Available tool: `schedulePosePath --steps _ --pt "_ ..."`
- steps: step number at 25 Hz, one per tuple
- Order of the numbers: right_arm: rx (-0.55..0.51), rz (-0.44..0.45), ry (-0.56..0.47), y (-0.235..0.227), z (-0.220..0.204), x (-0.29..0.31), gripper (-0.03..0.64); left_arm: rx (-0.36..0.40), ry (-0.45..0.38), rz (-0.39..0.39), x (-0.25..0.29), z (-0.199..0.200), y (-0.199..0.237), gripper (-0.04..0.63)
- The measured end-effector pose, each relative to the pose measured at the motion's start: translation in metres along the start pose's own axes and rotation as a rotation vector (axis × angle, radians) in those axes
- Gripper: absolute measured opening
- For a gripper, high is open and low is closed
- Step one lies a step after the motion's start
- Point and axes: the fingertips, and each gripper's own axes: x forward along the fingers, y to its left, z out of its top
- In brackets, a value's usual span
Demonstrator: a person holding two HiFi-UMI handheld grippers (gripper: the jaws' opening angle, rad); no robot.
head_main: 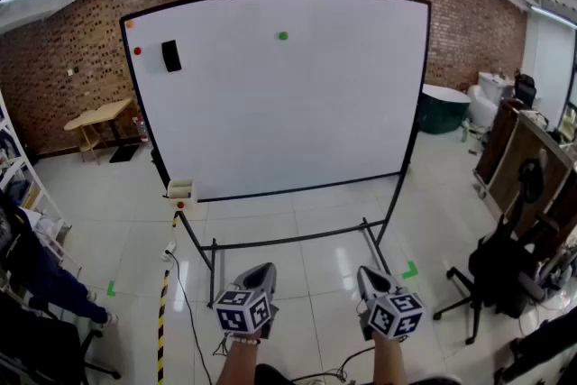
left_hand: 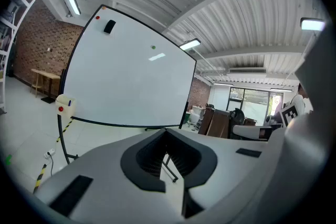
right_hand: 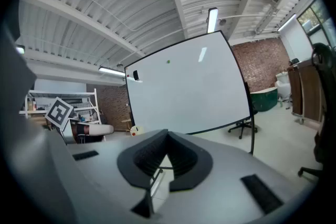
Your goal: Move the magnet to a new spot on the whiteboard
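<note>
whiteboard | green magnet high centre | left claw, right claw far below

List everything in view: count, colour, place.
whiteboard: one, white, black frame, on stand ahead
magnets: three, green magnet upper middle, red magnet and orange magnet top left
eraser: one, black, upper left of board
holder: one, cream, board's lower left corner
table: one, light wood, far left by brick wall
office chair: one, black, right
person: one, dark clothes, left edge
left gripper: one, grey, bottom, shut, empty
right gripper: one, grey, bottom, shut, empty
</note>
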Motion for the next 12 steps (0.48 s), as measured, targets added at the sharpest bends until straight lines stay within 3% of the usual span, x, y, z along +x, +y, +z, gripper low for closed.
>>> schedulePosePath --steps 5,12 --pt "0.052 -0.007 -0.025 -0.022 -0.006 0.022 0.009 0.035 0.01 0.003 0.026 0.013 0.008 0.0" --pt "0.072 -0.046 -0.024 -0.054 -0.004 0.075 0.009 0.024 0.021 -0.017 0.088 0.031 0.041 0.0"
